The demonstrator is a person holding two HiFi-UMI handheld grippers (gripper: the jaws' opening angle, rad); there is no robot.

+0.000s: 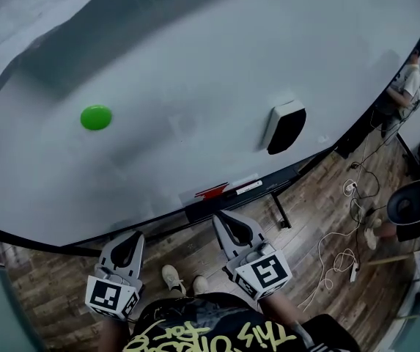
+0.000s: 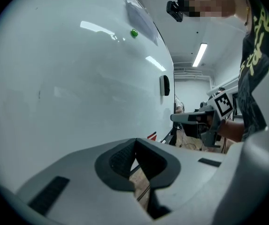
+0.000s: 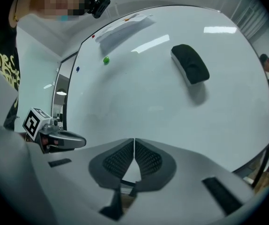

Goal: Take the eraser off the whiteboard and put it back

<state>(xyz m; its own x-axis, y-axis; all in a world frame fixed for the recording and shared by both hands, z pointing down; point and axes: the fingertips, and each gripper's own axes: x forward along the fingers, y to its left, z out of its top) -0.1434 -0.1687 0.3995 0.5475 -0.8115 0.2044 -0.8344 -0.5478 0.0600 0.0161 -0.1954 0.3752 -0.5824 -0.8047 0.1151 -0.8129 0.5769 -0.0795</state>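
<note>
A white eraser with a black felt face clings to the whiteboard, right of its middle; it also shows as the eraser and small as the eraser. My right gripper hangs below the board's lower edge, under and left of the eraser, its jaws shut with nothing between them. My left gripper is lower left beside it, jaws together and empty. Neither gripper touches the eraser or the board.
A green round magnet sticks to the board at the left, and a sheet of paper hangs at its top left. A marker tray runs along the board's bottom. Cables lie on the wooden floor; a person stands far right.
</note>
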